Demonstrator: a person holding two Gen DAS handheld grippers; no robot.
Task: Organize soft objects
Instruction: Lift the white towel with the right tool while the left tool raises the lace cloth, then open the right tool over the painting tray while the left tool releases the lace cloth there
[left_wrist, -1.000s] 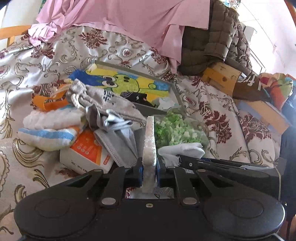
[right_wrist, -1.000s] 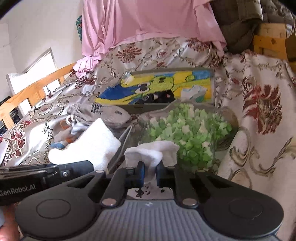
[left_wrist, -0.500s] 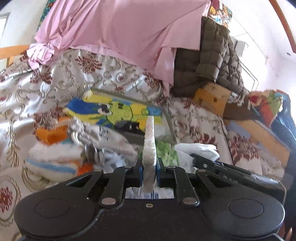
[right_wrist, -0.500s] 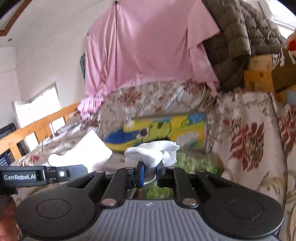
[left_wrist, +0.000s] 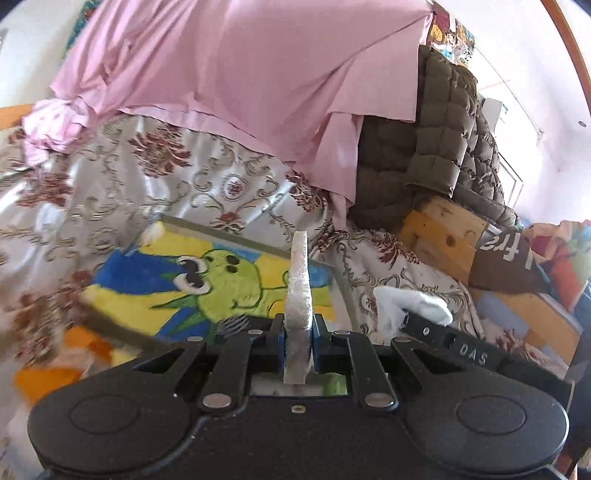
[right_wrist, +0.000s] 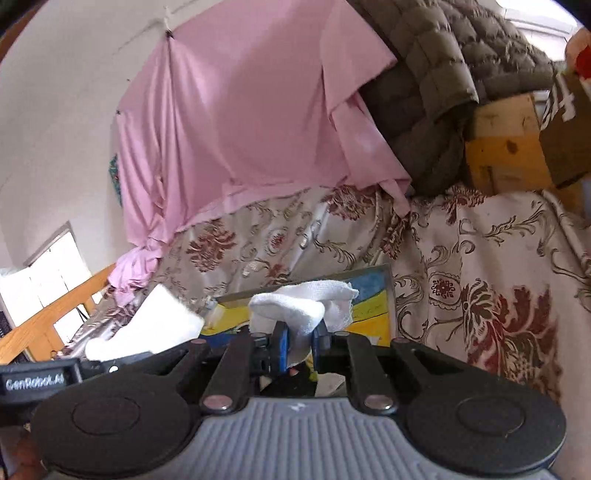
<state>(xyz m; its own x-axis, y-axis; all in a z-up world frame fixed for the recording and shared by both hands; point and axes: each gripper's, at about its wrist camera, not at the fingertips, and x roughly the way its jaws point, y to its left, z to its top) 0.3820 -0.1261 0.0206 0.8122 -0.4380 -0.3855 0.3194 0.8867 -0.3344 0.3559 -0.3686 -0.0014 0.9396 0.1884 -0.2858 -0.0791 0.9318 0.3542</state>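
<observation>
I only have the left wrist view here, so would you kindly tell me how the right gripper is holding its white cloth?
Observer: The right gripper is shut on the white cloth, which bunches up over its fingertips.
Operator: Thank you. Is there anything on the far left that I am missing?
Observer: Yes, a wooden rail runs along the left edge of the bed, past the pink sheet.
Operator: And how does my left gripper's piece look from there?
Observer: The white pad it holds shows its broad flat face, not the thin edge you see.
</observation>
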